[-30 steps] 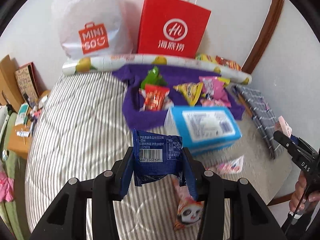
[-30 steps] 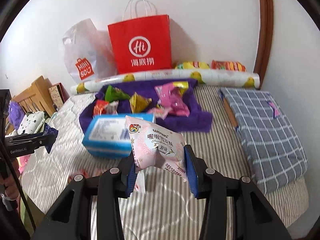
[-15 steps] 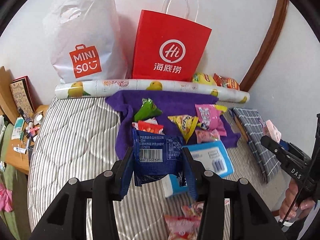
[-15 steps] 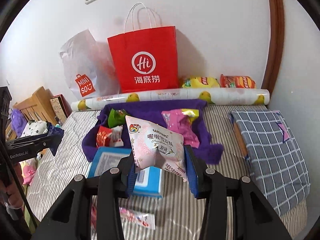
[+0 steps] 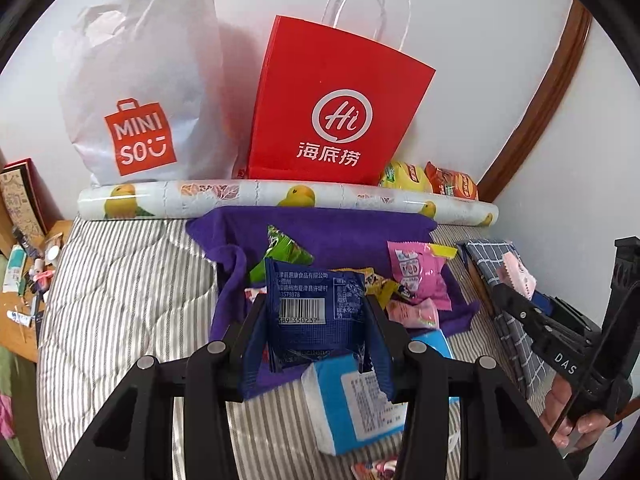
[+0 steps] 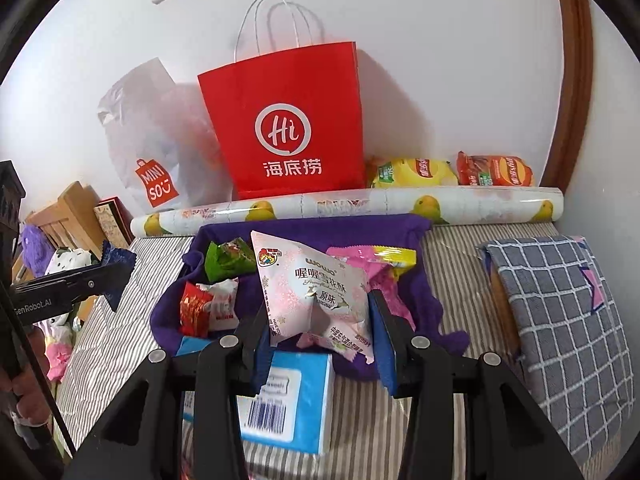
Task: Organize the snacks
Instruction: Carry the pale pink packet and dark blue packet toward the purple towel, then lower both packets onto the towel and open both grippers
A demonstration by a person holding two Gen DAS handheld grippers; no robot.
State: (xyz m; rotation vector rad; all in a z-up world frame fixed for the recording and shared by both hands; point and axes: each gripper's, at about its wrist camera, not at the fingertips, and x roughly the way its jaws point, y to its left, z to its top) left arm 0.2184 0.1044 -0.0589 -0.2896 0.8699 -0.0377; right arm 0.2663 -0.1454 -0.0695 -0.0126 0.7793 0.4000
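Observation:
My left gripper (image 5: 316,332) is shut on a dark blue snack packet (image 5: 316,308) and holds it in the air in front of the purple cloth (image 5: 336,228). My right gripper (image 6: 316,324) is shut on a pale pink snack packet (image 6: 312,292), also raised before the purple cloth (image 6: 312,228). Several snack packets lie on the cloth: a green one (image 5: 286,252), a pink one (image 5: 416,276), a red and white one (image 6: 208,308). A red paper bag (image 5: 332,108) stands behind, against the wall. The right gripper also shows in the left wrist view (image 5: 520,300), and the left gripper in the right wrist view (image 6: 108,276).
A blue box (image 5: 356,404) lies on the striped bed in front of the cloth. A white Miniso bag (image 5: 140,92) and a lemon-print roll (image 5: 280,198) lie at the back. A checked pillow (image 6: 560,320) lies at the right. Two chip bags (image 6: 452,172) lie by the wall.
Both grippers have moved forward and up toward the purple cloth and red bag, each still holding its packet. The blue box now lies lower in both views.

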